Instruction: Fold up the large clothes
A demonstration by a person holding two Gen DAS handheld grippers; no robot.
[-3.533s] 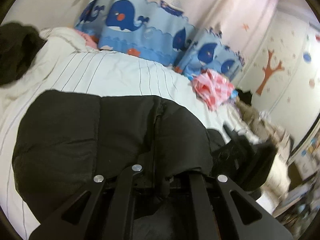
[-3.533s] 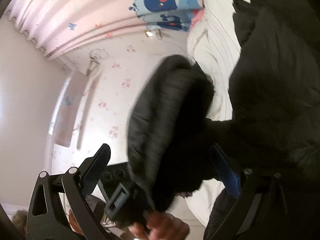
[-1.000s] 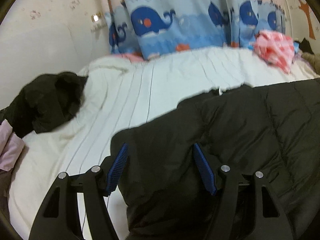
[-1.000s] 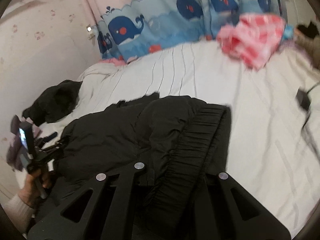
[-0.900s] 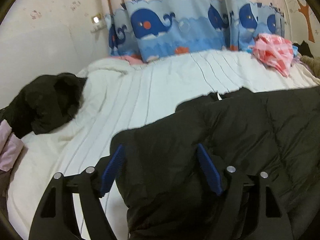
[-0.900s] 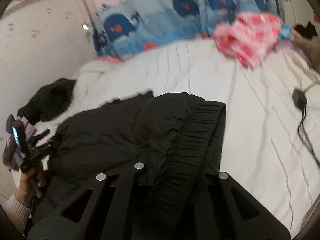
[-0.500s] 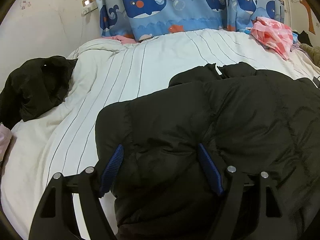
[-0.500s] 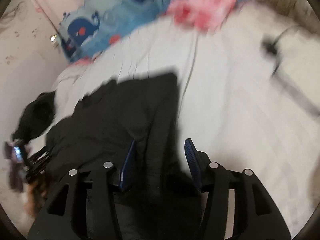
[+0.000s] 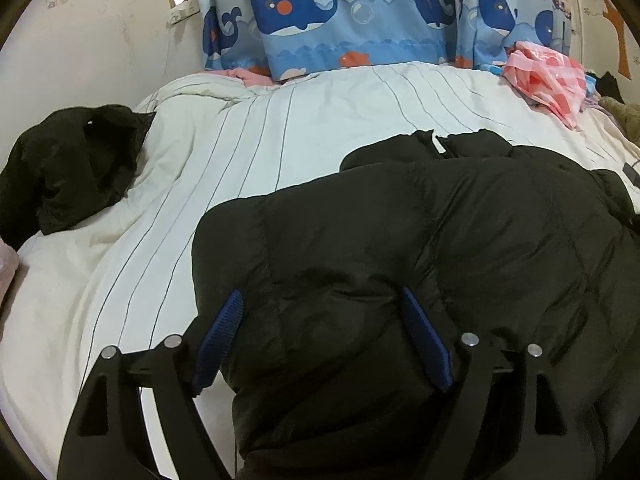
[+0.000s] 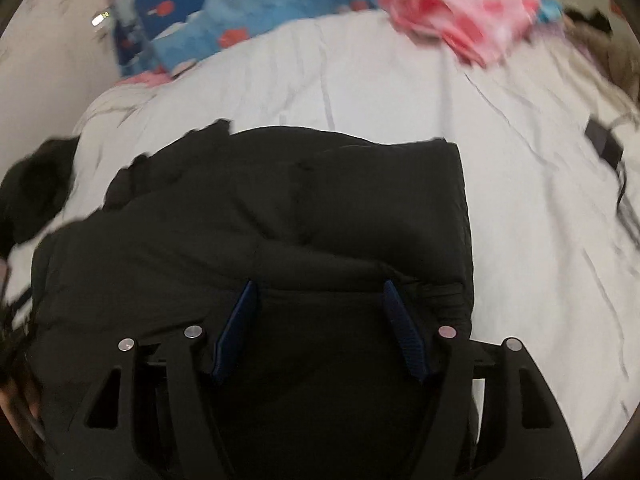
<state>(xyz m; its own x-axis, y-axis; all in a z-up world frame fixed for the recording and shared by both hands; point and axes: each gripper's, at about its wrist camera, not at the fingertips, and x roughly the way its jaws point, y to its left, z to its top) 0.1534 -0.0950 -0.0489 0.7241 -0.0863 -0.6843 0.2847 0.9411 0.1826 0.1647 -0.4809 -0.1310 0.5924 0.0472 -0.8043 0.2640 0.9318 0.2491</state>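
The black padded jacket lies on the white striped duvet of the bed, folded into a thick bundle; its collar end points toward the whale-print curtain; in the right wrist view the jacket shows a straight folded edge on its right side, with bare duvet beyond it

The left gripper stands over the near left corner of the jacket; its jaws are spread and have just been opening further; jacket fabric bulges up between the blue pads, but the pads do not pinch it; the left pad sits at the jacket's edge, just beside the duvet

The right gripper stands over the near edge of the jacket; its jaws are spread and have just been opening from a closed grip; dark fabric lies between the pads without being pinched; this view is blurred

Containers: a pink checked plastic bag rests at the far right of the bed; its contents cannot be told

A second black garment lies crumpled at the left edge of the bed, well apart from the jacket; a small dark device with a cable lies on the duvet at the right

Writing: no readable label or brand appears on any item
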